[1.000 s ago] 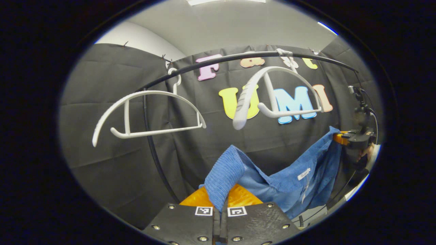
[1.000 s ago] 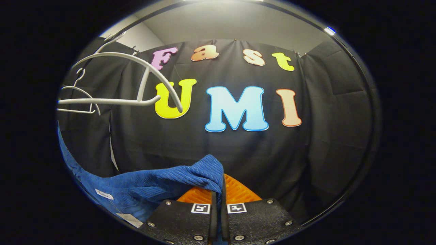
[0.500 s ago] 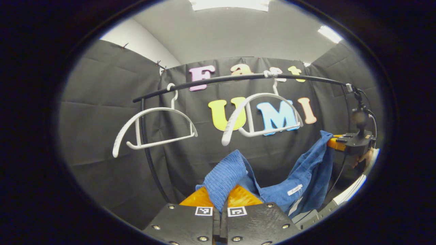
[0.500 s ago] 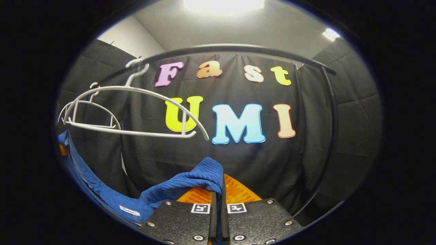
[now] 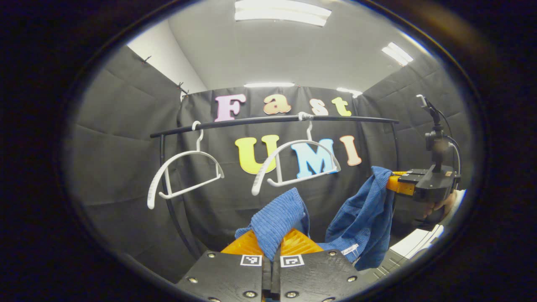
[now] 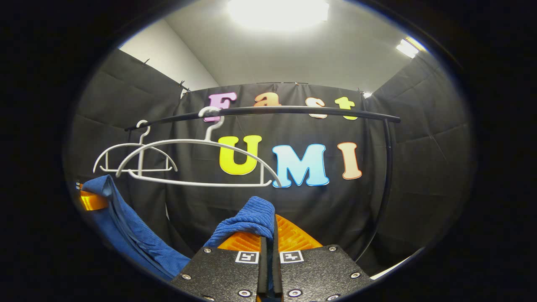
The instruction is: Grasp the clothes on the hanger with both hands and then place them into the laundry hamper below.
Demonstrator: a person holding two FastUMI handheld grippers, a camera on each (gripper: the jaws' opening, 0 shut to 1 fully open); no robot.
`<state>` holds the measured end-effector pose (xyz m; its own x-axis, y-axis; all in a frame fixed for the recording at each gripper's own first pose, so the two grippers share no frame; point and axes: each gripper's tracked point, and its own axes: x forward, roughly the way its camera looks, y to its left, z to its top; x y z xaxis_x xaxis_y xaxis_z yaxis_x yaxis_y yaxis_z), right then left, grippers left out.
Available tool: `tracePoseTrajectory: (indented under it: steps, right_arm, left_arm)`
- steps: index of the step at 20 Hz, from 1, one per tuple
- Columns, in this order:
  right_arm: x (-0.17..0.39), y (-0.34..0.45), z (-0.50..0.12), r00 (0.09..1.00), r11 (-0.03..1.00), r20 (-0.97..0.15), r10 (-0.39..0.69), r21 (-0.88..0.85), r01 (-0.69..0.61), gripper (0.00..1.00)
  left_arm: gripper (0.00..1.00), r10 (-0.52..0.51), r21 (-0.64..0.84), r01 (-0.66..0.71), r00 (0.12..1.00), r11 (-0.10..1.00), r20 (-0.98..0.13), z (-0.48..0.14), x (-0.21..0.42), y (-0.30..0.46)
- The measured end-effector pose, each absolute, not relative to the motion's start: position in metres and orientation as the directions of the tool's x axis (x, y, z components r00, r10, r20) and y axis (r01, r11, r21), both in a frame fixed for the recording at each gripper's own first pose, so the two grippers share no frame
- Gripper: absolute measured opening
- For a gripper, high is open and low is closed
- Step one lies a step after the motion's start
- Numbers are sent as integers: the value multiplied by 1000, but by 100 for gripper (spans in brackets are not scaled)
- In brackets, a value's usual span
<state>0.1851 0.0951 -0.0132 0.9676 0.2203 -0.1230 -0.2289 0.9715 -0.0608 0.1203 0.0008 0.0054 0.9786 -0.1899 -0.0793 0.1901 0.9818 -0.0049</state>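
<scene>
While the left gripper sits at the bottom of the left gripper view, its fingers are pressed together on a fold of the blue garment, cloth bunched up right over the tips. From there the fabric sags down and then climbs to the right, up to the right gripper, which pinches the other end w/ a hand behind it. So the garment hangs slung btwn the two tools, off the hangers, in mid-air below the rail. Two white hangers up there: left hanger and right hanger, both bare, both hooked on the rail, both tilted. Ceiling lights glow overhead.

Over to the right gripper view: right gripper at the bottom, fingers closed tight on a ribbed blue fold of the garment, draped over the left finger. Cloth drops away to the lower left, then rises at the far left edge to the left gripper, partly cut off, cloth over it. The two hangers overlap here, near hanger in front, far hanger behind, both empty on the rail. Rail's upright post runs down the right side. Hamper: can't tell where it is.
</scene>
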Motion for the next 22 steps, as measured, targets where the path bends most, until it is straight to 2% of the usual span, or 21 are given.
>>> tracePoseTrajectory:
  steps: [7,8,11,12,13,14,15,16,17,18,19,20,22]
  right_arm:
    - [116,119,-23,948,960,-177,265,-48,-277,4]
    - [111,121,-27,945,958,-186,270,-46,-283,4]
    - [98,124,-49,931,954,-228,286,-27,-299,2]
    - [93,124,-60,925,952,-245,291,-21,-305,4]
    - [89,124,-71,919,951,-264,294,-20,-310,4]
    - [85,123,-84,912,950,-287,294,-17,-311,4]
    - [82,123,-96,904,950,-309,295,-11,-313,4]
    - [76,122,-108,896,949,-332,295,-5,-314,4]
    - [72,120,-120,888,950,-354,292,0,-313,4]
    - [68,120,-132,881,951,-377,288,3,-309,4]
    - [64,118,-143,873,952,-397,284,6,-307,4]
    - [58,115,-153,865,953,-417,278,8,-302,4]
    - [52,111,-172,851,955,-451,267,10,-295,4]
  left_arm:
    - [0,-290,-37,288,955,957,-69,5,78,-38]
    - [5,-301,-42,299,951,953,-68,3,75,-45]
    - [5,-329,-47,326,941,944,-76,-15,69,-63]
    - [1,-341,-45,338,936,940,-84,-23,68,-70]
    - [5,-352,-43,349,931,936,-95,-36,66,-78]
    - [1,-361,-45,358,926,933,-109,-47,64,-85]
    - [5,-370,-49,367,921,929,-125,-60,62,-91]
    - [1,-375,-55,371,915,927,-146,-73,60,-97]
    - [5,-379,-63,374,910,925,-166,-86,53,-99]
    - [1,-381,-75,373,905,925,-190,-99,47,-102]
    - [5,-380,-87,370,900,925,-211,-112,45,-103]
    - [1,-379,-99,366,896,926,-231,-124,43,-104]
    - [1,-360,-117,340,894,933,-267,-144,38,-102]
